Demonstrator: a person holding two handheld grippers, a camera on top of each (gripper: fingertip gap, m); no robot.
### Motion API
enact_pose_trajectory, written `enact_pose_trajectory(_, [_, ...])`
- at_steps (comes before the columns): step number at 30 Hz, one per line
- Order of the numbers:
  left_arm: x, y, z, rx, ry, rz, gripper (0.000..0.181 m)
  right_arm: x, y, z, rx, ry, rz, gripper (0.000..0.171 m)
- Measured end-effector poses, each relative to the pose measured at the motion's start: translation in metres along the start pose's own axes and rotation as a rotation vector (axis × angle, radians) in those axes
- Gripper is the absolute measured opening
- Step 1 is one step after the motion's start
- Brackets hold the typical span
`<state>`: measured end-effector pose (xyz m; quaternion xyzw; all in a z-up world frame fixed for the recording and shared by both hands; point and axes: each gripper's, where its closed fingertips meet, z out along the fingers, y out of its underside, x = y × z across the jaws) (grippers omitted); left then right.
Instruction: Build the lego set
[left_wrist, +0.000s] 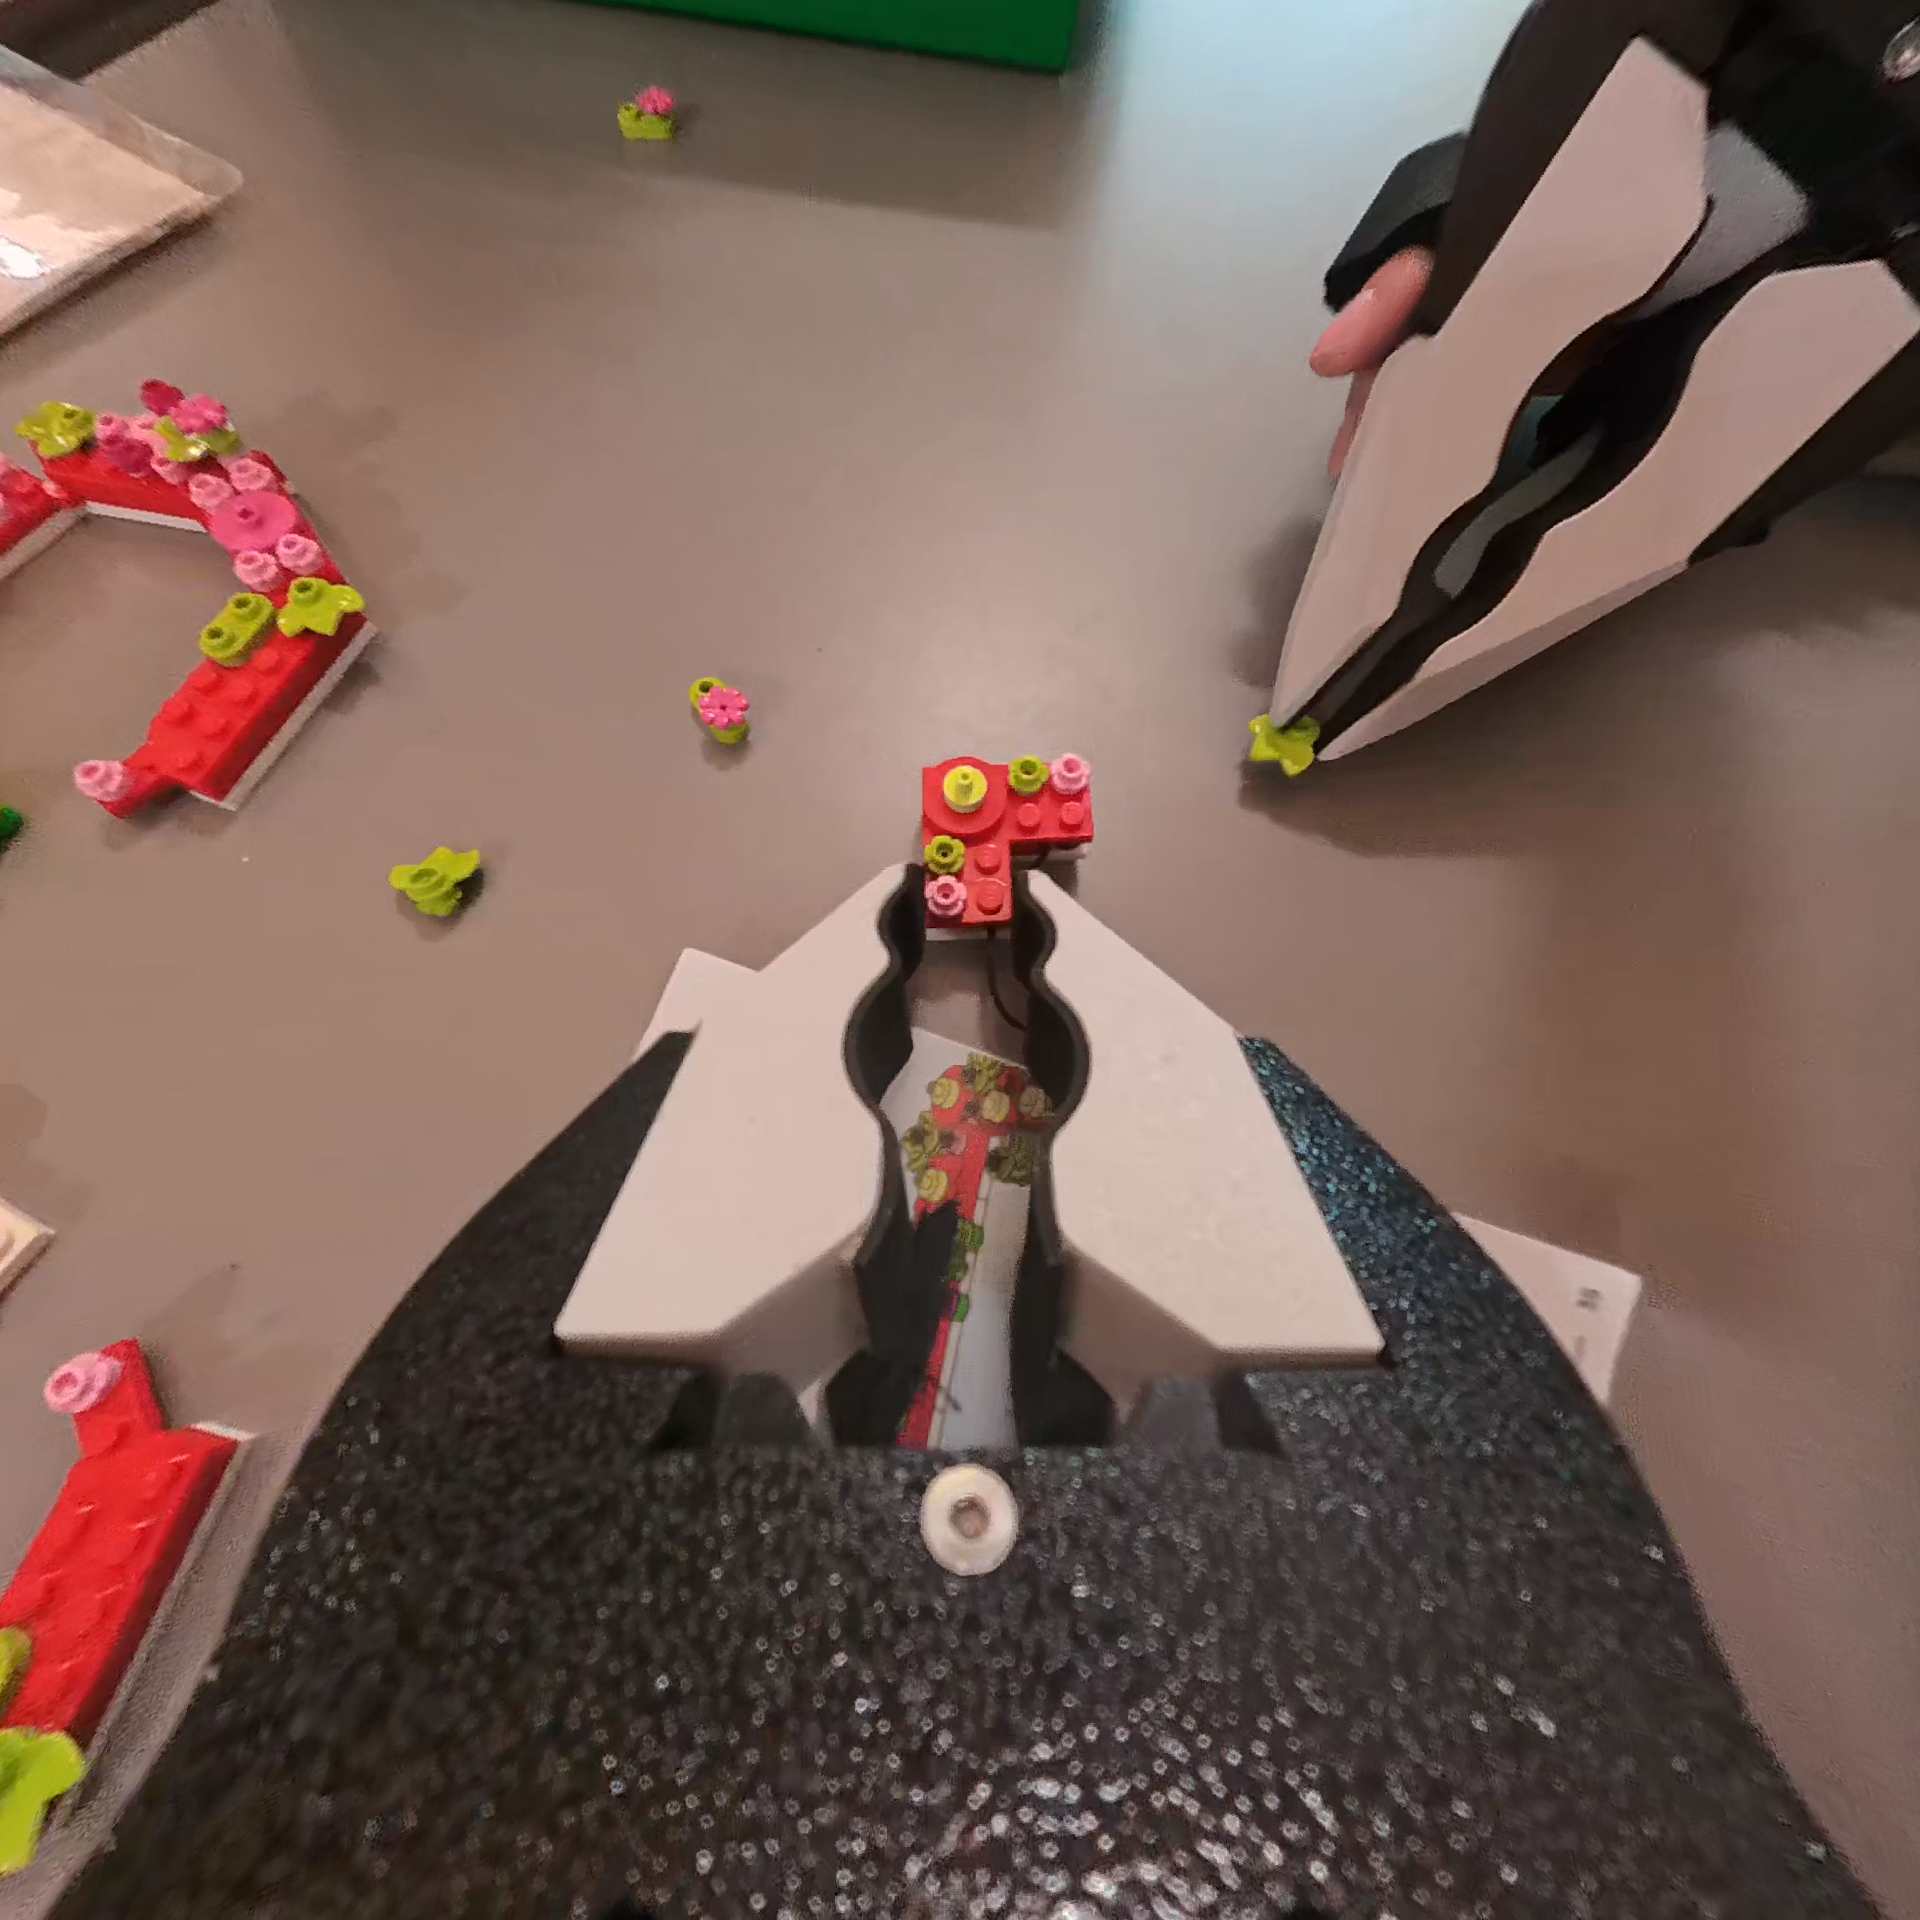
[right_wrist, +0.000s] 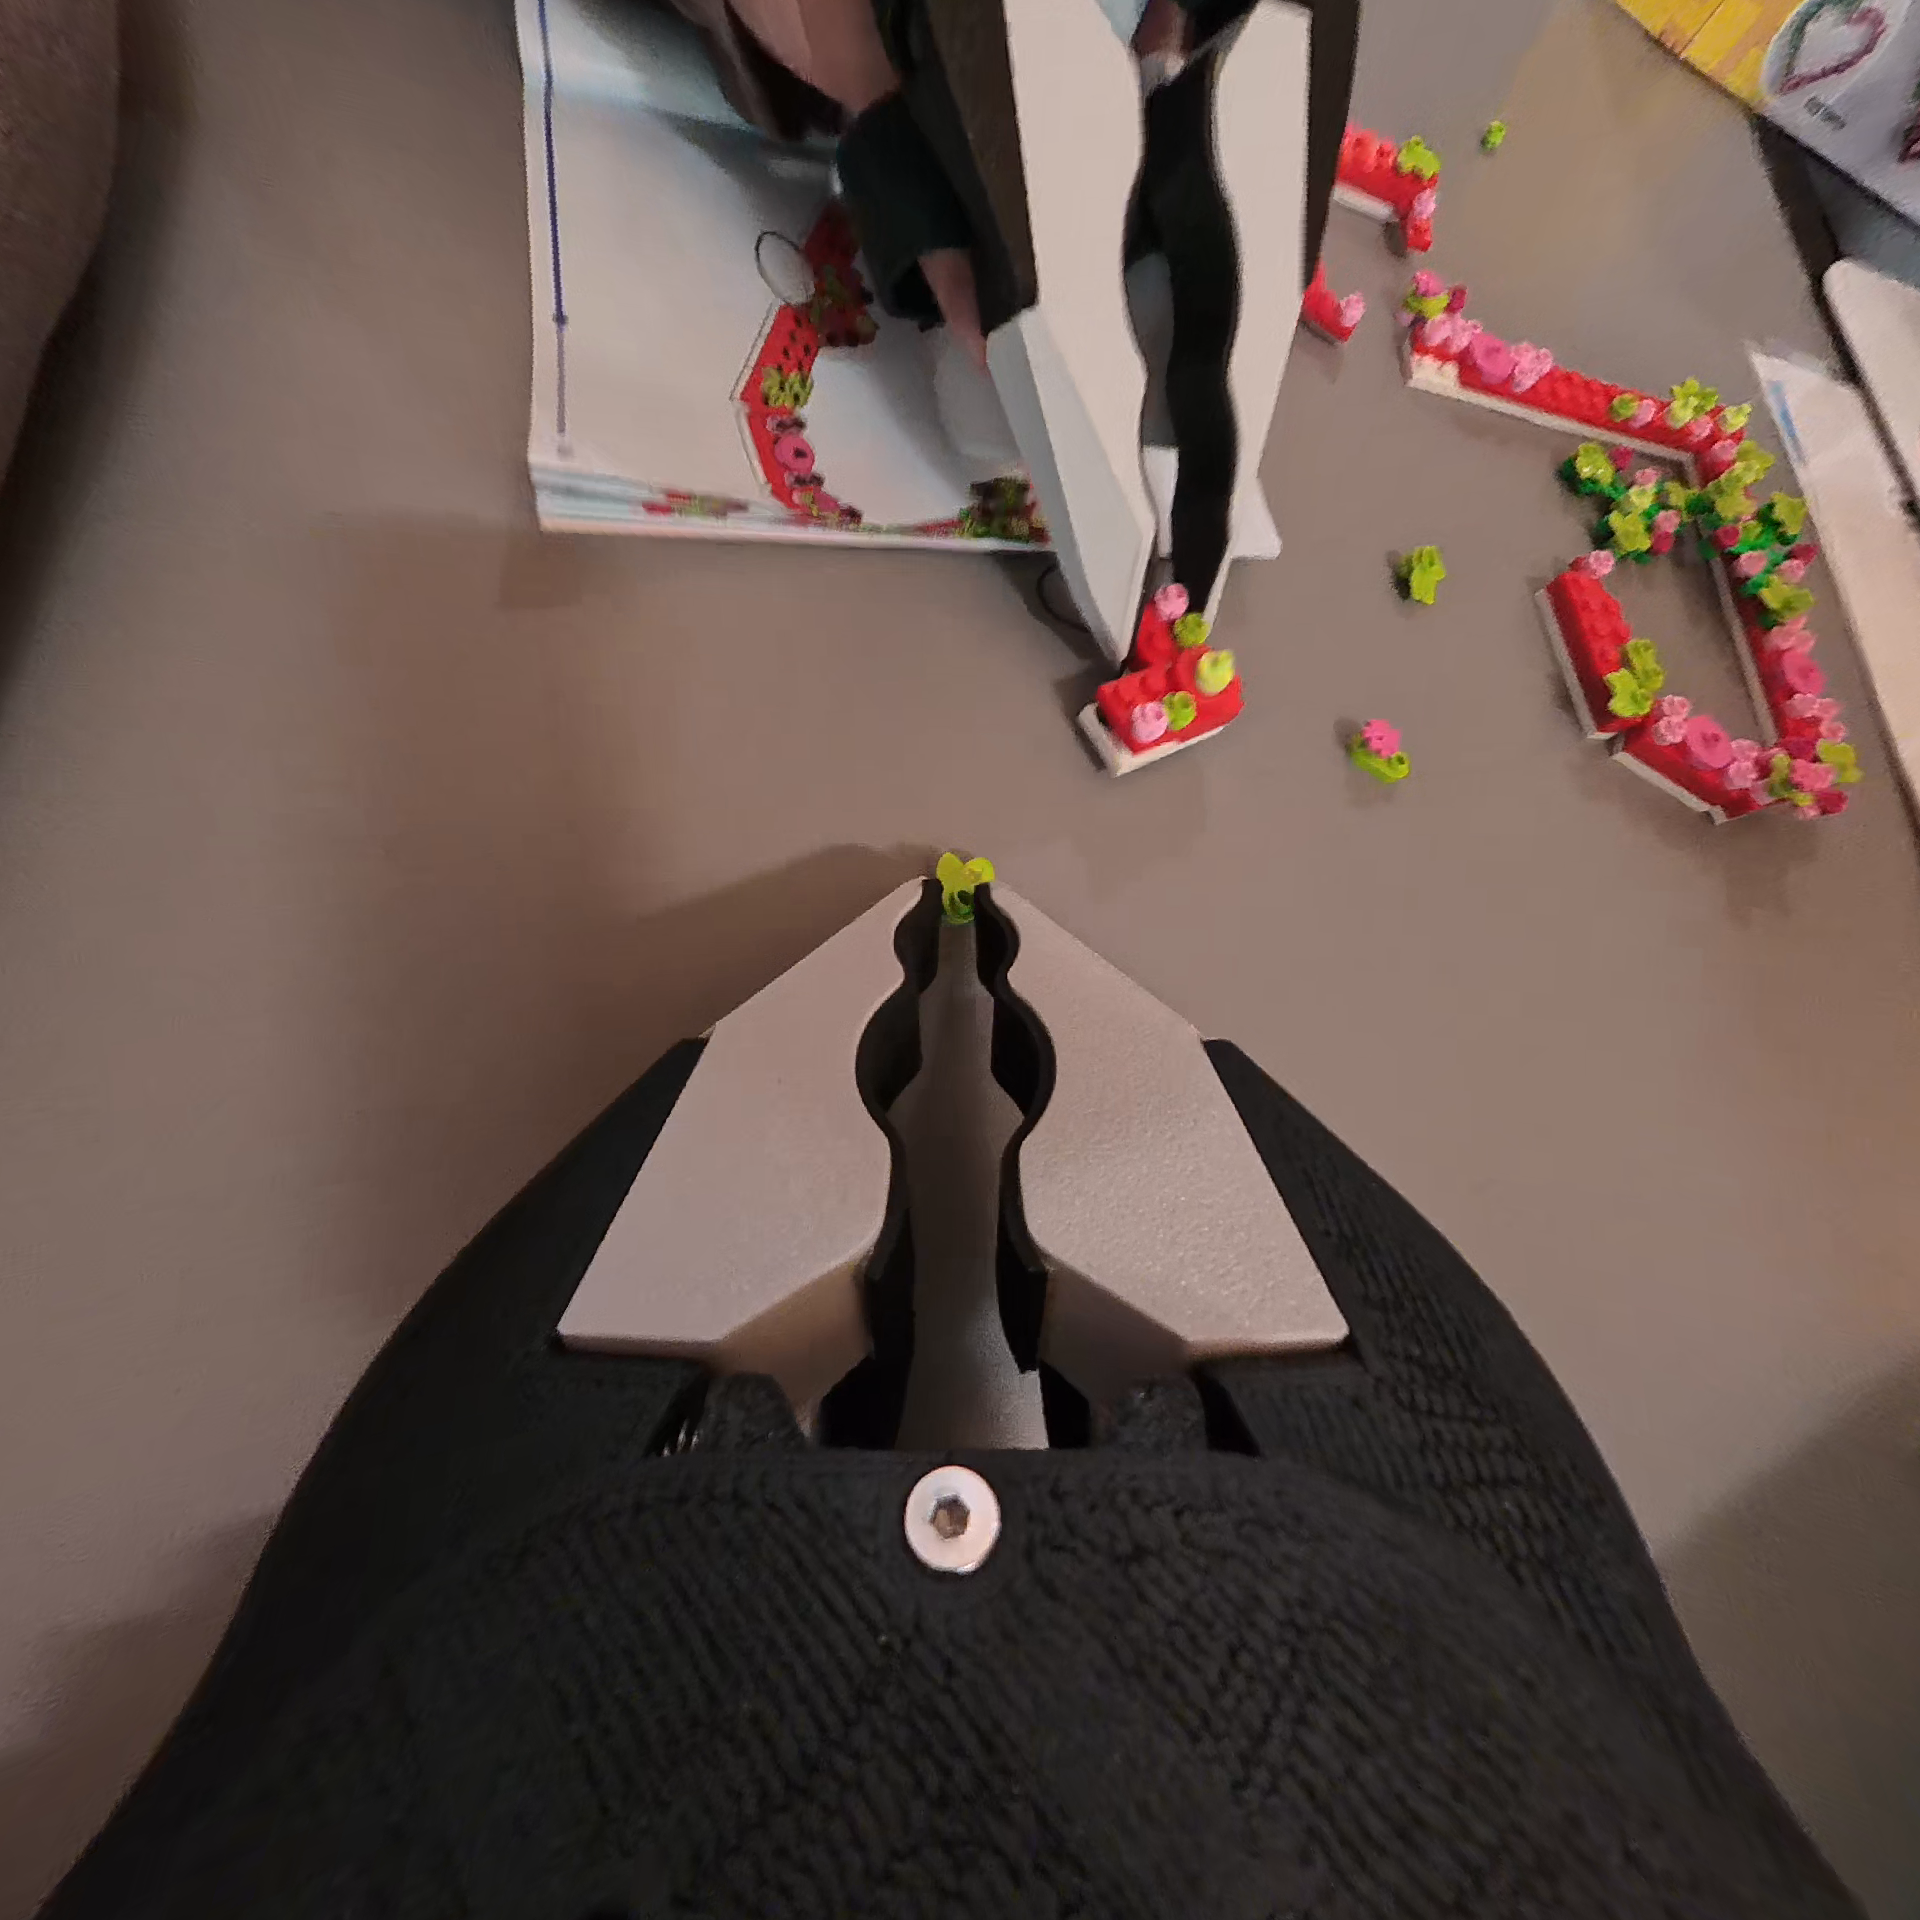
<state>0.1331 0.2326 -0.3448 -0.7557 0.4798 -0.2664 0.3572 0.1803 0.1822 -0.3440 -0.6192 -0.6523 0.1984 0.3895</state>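
Note:
My left gripper (left_wrist: 971, 894) is shut on a small red L-shaped lego piece (left_wrist: 1003, 826) with lime and pink studs, resting on the grey table; it also shows in the right wrist view (right_wrist: 1169, 681). My right gripper (right_wrist: 961, 899) is shut on a lime green leaf piece (right_wrist: 963, 878) at the table surface. The right gripper (left_wrist: 1311, 727) and its leaf (left_wrist: 1283, 743) also show at the right of the left wrist view, apart from the red piece. The left gripper (right_wrist: 1169, 613) stands upright in the right wrist view.
Red flowered lego segments (left_wrist: 229, 582) lie at left, and a larger assembly (right_wrist: 1704, 582) at right. Loose pieces: a lime leaf (left_wrist: 436, 881), a pink flower on lime (left_wrist: 720, 710), another (left_wrist: 646, 114). An open instruction booklet (right_wrist: 665, 343) lies beneath the left gripper. A box (right_wrist: 1839, 83) sits at the far corner.

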Motion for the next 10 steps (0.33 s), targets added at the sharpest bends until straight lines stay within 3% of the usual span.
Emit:
enact_pose_trajectory(5, [0.014,0.002,0.003,-0.038,0.074,-0.064,0.015,0.015,-0.028,0.001,0.103,0.131,-0.04,0.004])
enact_pose_trajectory(10, [0.02,0.002,0.004,-0.057,0.085,-0.075,0.015,0.026,-0.031,0.014,0.055,0.234,-0.091,0.004])
